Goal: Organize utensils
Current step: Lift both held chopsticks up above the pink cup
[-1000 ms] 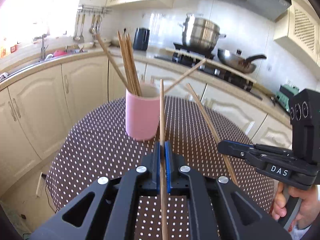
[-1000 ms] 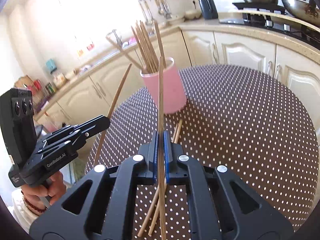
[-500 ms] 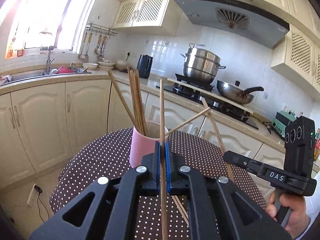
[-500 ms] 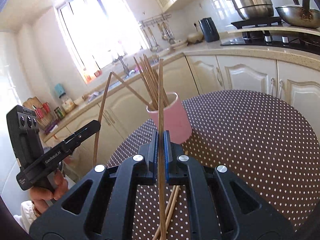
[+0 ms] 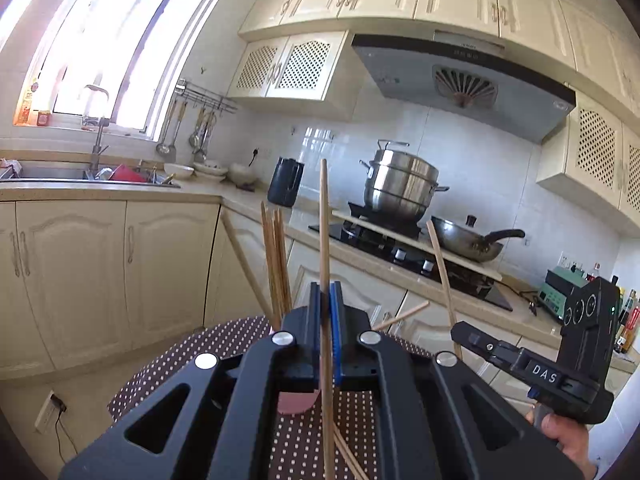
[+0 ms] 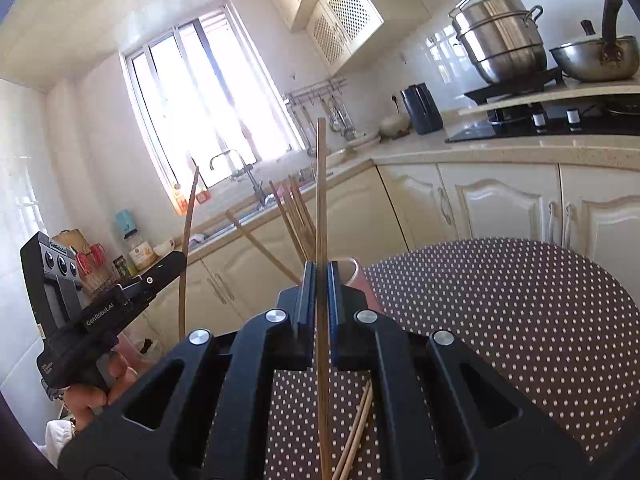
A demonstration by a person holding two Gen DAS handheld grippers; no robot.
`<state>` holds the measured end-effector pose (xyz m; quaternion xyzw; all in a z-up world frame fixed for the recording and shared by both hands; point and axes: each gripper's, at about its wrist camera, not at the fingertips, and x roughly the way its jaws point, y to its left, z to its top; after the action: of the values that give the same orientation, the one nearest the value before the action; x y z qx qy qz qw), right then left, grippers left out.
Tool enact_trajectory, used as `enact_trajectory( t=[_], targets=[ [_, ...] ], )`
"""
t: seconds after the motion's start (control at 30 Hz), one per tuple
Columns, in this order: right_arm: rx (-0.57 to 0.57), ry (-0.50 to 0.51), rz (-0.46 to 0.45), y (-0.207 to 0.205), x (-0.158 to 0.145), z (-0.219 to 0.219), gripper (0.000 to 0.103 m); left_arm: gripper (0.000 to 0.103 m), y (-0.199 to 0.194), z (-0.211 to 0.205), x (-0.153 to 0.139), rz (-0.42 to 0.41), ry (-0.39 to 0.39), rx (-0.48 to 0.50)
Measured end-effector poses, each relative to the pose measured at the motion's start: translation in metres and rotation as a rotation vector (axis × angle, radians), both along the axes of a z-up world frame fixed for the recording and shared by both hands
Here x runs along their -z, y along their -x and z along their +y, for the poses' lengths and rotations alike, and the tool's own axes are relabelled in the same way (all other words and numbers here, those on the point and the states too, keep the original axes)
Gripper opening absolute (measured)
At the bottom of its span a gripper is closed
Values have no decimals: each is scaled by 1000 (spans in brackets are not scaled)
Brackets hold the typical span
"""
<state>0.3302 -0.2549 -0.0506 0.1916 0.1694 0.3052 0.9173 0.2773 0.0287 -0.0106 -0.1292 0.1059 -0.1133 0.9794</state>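
Now, left to right: the left gripper point(image 5: 328, 312) is clamped on one chopstick point(image 5: 324, 220) standing nearly upright, toward 12 o'clock. At 10 o'clock from it, more chopsticks point(image 5: 274, 256) rise from the pink cup point(image 5: 296, 402), mostly hidden behind the jaws, on the dotted table point(image 5: 208, 344). At 3 o'clock the right gripper point(image 5: 460, 330), held in a hand point(image 5: 568, 436), is closed on a second stick point(image 5: 442, 268) leaning toward 11 o'clock. Loose sticks point(image 6: 358, 432) lie on the table under the right gripper, at 6 o'clock from the cup
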Motion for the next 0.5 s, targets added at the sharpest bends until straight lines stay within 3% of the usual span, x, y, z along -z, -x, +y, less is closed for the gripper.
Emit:
enact_trajectory(
  t=[0.2,0.5],
  targets=[
    [11,-29,-53,-21,-3,5,6,5,-18,5,-7,-62,36,-1],
    [28,-34,-130,-48,2,15,6,5,-59,1,1,-92,68,6]
  ],
)
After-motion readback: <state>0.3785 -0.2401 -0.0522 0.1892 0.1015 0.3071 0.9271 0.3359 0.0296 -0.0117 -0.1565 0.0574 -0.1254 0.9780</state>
